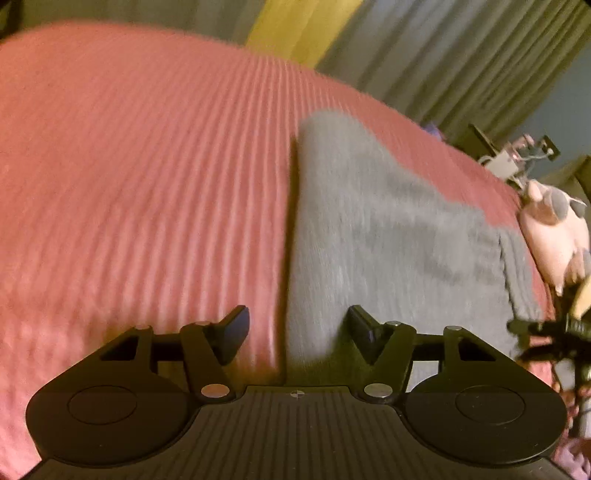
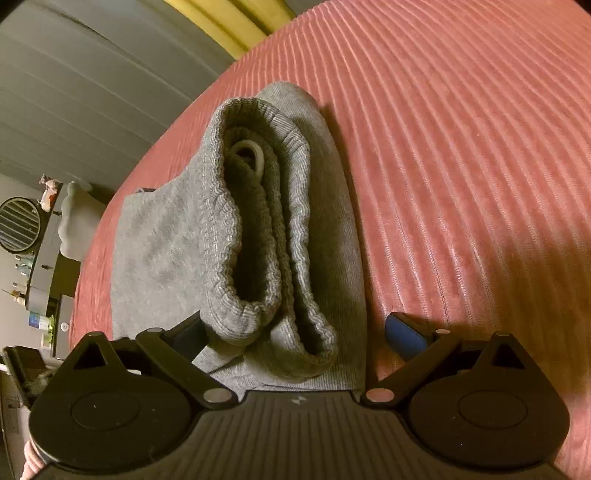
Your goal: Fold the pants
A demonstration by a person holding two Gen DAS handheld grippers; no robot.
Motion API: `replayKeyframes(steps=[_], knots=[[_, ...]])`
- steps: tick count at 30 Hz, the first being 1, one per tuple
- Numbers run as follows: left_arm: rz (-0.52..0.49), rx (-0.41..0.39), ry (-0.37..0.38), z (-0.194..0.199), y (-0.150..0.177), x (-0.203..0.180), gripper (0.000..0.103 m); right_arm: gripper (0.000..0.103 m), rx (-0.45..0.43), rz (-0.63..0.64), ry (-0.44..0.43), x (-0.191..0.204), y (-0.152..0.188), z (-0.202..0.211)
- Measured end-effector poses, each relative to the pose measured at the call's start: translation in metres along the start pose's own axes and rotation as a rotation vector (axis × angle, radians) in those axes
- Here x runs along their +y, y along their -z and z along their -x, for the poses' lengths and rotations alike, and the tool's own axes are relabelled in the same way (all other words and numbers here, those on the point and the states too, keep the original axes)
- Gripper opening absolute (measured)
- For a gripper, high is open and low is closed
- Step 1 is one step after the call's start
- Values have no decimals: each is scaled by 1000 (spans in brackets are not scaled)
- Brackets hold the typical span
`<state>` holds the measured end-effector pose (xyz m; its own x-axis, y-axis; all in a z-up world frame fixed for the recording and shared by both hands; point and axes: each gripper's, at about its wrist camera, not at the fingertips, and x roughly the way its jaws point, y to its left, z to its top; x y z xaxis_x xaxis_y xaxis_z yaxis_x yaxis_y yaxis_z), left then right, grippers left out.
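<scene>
Grey sweatpants (image 1: 388,229) lie folded on a pink ribbed bedcover (image 1: 147,166), their long left fold edge running toward my left gripper (image 1: 300,328). That gripper is open; the edge passes between its fingers and neither pad touches cloth. In the right wrist view the pants (image 2: 159,240) show their ribbed waistband (image 2: 295,206) doubled over on top, with a white drawstring loop (image 2: 255,153) inside. My right gripper (image 2: 295,334) is wide open around the waistband end. Its left finger (image 2: 184,334) is partly hidden behind the cloth, and its blue right pad (image 2: 404,334) sits on the bedcover (image 2: 461,147), apart from the fabric.
A pink and grey plush toy (image 1: 554,232) lies at the bed's right edge. Grey curtains (image 1: 443,55) and a yellow one (image 1: 303,26) hang behind the bed. A round slatted fan (image 2: 18,225) and a dark dresser (image 2: 44,266) with small items stand left of the bed.
</scene>
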<state>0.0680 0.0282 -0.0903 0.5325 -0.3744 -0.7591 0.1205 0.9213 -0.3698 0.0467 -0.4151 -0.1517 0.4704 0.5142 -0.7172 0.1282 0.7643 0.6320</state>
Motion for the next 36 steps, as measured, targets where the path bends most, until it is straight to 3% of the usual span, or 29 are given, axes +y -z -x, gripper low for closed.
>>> replayKeyframes(steps=[4,7,9,13,15,22,27,31,36], knots=[[-83,-58,-79,-2,-34,-27,80,99,-15,-6,-9,0,0,-2],[-68,-47,-31,-21,-55,-45,86,99,-23,3,-2,0,3,1],[-36,-19,-20,-41,-65,-53,87,99,-27,7,-4,-1,6,1],[-60,29,-149,-82,-69,-58,84,99,-37,17,-14,-2,12,1],[-69,45,-177,-95,-69,-57,85,99,-43,22,-19,-4,14,2],[-116,13,-172,-101,-65,-55,86,99,-71,103,-9,1,18,4],[-44,31,-117,-82,-63,-32,91,99,-65,146,-11,11,0,8],[16,86,-20,-69,-50,-15,92,99,-62,181,-26,12,-17,5],[-101,210,34,-79,-34,-34,96,99,36,100,-67,3,-28,-19]])
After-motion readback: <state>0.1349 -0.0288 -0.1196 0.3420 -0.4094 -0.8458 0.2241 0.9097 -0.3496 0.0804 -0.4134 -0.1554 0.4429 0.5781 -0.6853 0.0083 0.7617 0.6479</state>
